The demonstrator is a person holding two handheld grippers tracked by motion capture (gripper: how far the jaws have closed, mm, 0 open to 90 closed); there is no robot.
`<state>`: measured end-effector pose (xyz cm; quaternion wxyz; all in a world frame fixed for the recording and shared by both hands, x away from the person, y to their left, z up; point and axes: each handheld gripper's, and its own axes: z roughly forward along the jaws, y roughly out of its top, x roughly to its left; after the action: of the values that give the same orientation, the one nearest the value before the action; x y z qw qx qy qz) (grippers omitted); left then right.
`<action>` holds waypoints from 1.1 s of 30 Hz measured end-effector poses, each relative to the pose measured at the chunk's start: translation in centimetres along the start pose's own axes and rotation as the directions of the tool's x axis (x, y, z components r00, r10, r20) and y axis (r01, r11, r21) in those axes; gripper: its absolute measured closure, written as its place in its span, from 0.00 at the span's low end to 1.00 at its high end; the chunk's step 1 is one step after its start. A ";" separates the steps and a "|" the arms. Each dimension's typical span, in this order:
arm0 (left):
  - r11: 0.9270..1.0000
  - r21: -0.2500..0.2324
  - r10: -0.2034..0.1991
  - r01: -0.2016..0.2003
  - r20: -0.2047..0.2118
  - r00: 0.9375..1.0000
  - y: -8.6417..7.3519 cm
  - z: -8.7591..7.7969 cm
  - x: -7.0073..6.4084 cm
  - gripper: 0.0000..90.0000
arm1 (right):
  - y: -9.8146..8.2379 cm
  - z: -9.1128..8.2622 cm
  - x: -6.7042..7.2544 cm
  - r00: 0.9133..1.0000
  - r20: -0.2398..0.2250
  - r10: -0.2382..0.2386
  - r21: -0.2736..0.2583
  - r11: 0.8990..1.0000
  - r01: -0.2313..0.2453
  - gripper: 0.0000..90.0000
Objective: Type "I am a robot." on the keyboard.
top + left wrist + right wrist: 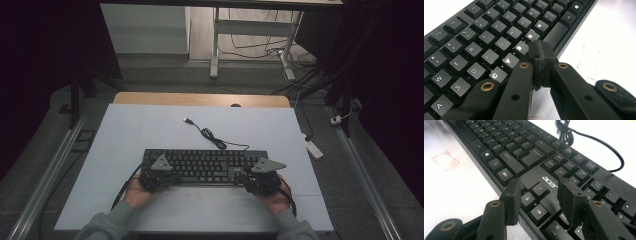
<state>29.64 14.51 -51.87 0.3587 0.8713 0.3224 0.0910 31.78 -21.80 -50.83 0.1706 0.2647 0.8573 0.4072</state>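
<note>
On the white table (150,135), a black keyboard (205,165) lies near the front edge.
Its cable (212,137) trails off the far side. The left gripper (541,53), jaws pressed together, sits over the keyboard's near-left keys; the right gripper (537,195), jaws apart, hovers above the arrow keys.

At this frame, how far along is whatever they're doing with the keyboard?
Early, it seems. Done: the keyboard lies flat on the white board, its cable loose behind it. In hand: left tongs, shut, sit over the B key; right tongs, open, straddle the arrow keys. What's left can't be told; no goal shows.
</note>
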 end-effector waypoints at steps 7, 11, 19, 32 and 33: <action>1.000 0.000 -0.006 0.006 -0.005 1.000 -0.1 0.3 0.0 0.99 | 0.0 0.0 0.0 1.000 0.001 -0.001 0.001 1.000 0.001 0.61; 1.000 0.003 -0.001 0.001 -0.008 1.000 -0.1 0.4 0.0 0.99 | 0.0 0.0 0.0 1.000 0.001 -0.001 0.001 1.000 0.001 0.61; 1.000 -0.013 0.003 -0.003 -0.026 1.000 -0.1 0.3 -0.1 0.99 | 0.0 0.0 0.0 1.000 0.001 0.000 0.000 1.000 0.000 0.61; 0.989 -0.125 -0.089 0.084 -0.038 0.995 -0.4 -2.6 1.5 0.64 | 0.0 0.0 0.0 1.000 0.000 -0.001 0.000 1.000 0.001 0.61; 0.988 -0.126 -0.098 0.092 -0.041 0.994 -0.5 -2.8 1.7 0.61 | 0.0 0.0 -0.1 1.000 -0.001 0.000 0.000 1.000 0.000 0.61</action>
<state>29.62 17.38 -50.34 0.4085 0.8286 0.3655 0.1140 31.80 -21.86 -50.81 0.1702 0.2646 0.8575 0.4071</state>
